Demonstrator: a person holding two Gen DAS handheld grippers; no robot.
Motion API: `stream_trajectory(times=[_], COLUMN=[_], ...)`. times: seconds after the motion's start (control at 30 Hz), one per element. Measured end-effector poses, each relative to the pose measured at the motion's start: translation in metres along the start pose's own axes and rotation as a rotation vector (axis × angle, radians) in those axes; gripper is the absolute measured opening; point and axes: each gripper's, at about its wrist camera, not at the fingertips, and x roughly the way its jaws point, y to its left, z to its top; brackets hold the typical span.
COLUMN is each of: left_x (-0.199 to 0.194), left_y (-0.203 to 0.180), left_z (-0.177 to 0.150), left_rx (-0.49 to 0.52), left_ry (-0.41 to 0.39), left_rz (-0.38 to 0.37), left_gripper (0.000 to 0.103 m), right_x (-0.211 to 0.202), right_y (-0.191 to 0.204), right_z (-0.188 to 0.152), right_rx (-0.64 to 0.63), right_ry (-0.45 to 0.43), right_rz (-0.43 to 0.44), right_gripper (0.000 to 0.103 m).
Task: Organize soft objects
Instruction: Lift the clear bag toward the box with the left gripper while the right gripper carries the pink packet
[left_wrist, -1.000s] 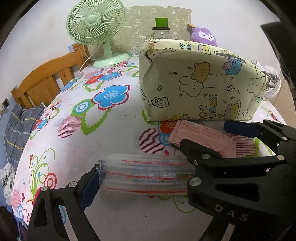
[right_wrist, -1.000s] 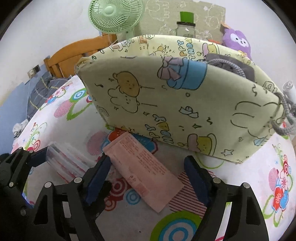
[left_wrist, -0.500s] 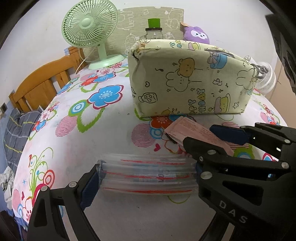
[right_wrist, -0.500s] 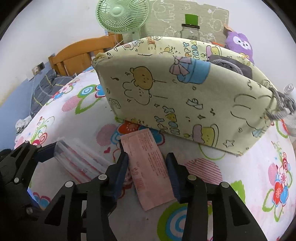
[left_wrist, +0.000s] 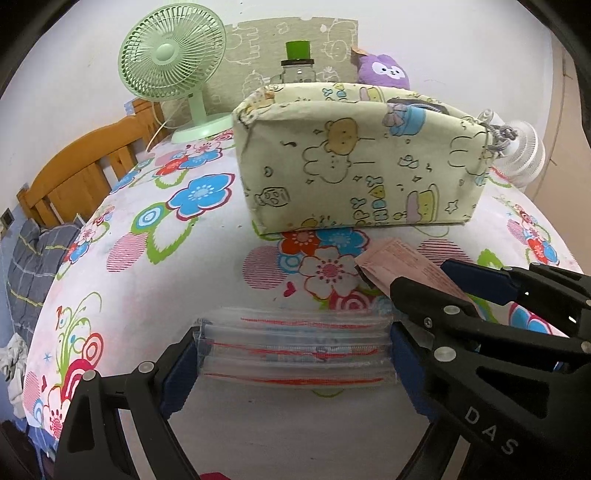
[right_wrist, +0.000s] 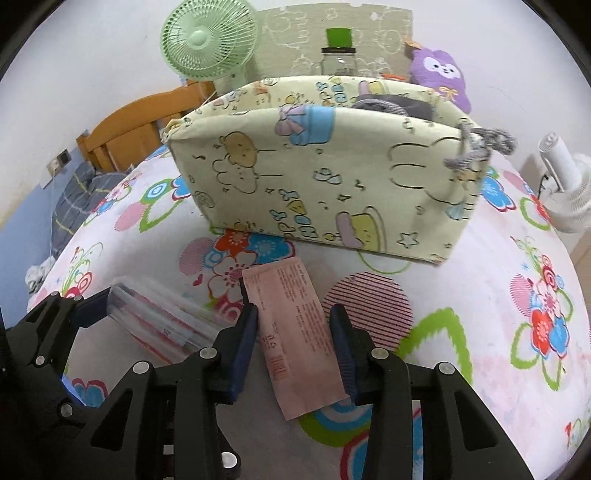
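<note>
A floral cloth covers the table, and at its far middle stands a pale-yellow fabric storage bin printed with cartoon bears, a grey cord handle at its right end and something grey lying inside. Behind the bin, along the wall, stand a green desk fan at far left, a glass jar with a green lid in the middle and a purple plush toy at far right. A white fan lies at the table's right edge, and a wooden chair back rises beyond the left edge.

Nothing stands between your claws and the bin's near wall; only bare cloth separates them.

You hold both claws low over the near part of the table, side by side and pointing toward the bin. Your left claw is spread wide, its blue pads touching the two ends of a stack of clear zip bags with red seal lines, which lies flat on the cloth. Your right claw is narrowed around a pink packet, its pads against the packet's long edges. The packet points toward the bin, its far end near the bin's base but apart from it; whether it is lifted off the cloth cannot be told.
</note>
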Motion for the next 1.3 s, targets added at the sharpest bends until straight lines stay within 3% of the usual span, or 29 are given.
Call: stream_trajectory(times=[0.6, 1.3], left_x=[-0.029, -0.083], left_y=[-0.015, -0.027], left_z=[0.013, 0.048], left_rx=[0.01, 0.023], left_ry=[-0.071, -0.185], left_rz=[-0.014, -0.014], left_gripper=[0.094, 0.094], right_x=[-0.041, -0.104], right_y=[-0.013, -0.015], right_z=[0.002, 0.03], right_rx=[0.032, 0.012], right_ry=[-0.078, -0.206], right_rz=[-0.038, -0.037], right_gripper=[0.043, 0.043])
